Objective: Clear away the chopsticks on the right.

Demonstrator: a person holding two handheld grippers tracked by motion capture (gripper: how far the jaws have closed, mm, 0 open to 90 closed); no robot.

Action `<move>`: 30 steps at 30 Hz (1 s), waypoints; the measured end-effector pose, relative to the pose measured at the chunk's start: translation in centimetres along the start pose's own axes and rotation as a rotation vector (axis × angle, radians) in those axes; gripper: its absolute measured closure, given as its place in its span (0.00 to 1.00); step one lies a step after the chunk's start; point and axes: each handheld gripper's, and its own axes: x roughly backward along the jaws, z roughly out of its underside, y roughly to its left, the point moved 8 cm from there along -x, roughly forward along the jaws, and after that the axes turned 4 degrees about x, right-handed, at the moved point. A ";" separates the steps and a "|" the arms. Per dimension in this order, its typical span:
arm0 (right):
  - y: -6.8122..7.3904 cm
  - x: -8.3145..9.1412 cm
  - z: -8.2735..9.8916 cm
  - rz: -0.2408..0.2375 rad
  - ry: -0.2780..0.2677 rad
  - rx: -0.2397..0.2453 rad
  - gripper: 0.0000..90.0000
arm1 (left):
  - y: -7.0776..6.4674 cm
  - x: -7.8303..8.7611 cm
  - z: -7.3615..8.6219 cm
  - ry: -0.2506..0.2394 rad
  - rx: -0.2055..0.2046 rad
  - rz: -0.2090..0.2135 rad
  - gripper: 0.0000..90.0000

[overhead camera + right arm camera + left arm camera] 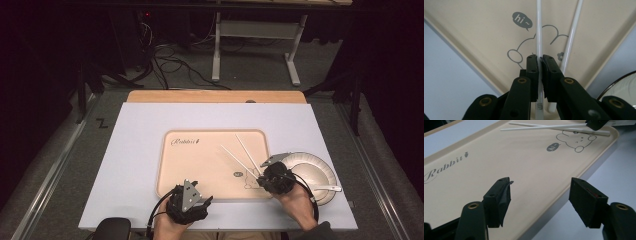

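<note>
Tray (200, 165) sat mid-table, plate (320, 167) off its right edge. Your right gripper (540, 58) pinched one chopstick (538, 30) near the tray's front-right corner, the second chopstick (572, 32) lying loose just beside the fingers (532, 67). Better to keep the stick level and lower gently. Left gripper (540, 192) hung spread wide over the tray's front edge.

Chopsticks, two, white, thin and straight, plastic-looking with a gloss.

First chopstick (539, 27): lies slanted across the right half of the beige rabbit-print tray (200, 165), over the printed rabbit; its near end is pinched between the closed jaws of the right tool (540, 58), a small mark printed near that end.

Second chopstick (572, 32): free, resting on the tray just beside the first, near ends close together, far ends spread apart in a narrow V.
</note>
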 end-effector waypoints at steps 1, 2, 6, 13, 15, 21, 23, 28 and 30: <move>0.1 -0.2 -0.1 -0.002 0.005 -0.005 0.95 | 0.0 0.0 0.0 -0.004 0.004 -0.002 0.38; 0.0 -0.3 -0.1 -0.001 0.009 -0.001 0.95 | 0.1 0.0 -0.1 -0.008 0.009 -0.005 0.38; -0.1 -0.9 -0.3 0.003 0.022 -0.002 0.95 | 0.2 0.2 0.0 -0.007 0.004 -0.013 0.38; -0.2 -1.6 -0.7 0.013 0.034 0.006 0.95 | -0.1 0.2 0.0 -0.012 -0.013 -0.015 0.38; -0.2 -1.8 -0.7 0.017 0.043 0.002 0.95 | -0.2 0.2 0.0 -0.015 -0.013 -0.015 0.38; -0.2 -2.3 -0.8 0.046 0.066 0.004 0.94 | -0.2 0.3 0.0 -0.015 -0.018 -0.012 0.38; -0.2 -2.4 -0.8 0.052 0.068 0.017 0.92 | -0.3 0.3 0.1 -0.013 -0.018 -0.010 0.38; -0.3 -2.4 -0.8 0.064 0.062 0.013 0.90 | -0.4 0.2 0.1 -0.017 -0.016 -0.008 0.38; -0.4 -2.1 -1.0 0.072 0.045 0.010 0.90 | -0.4 0.3 0.1 -0.013 -0.020 -0.008 0.38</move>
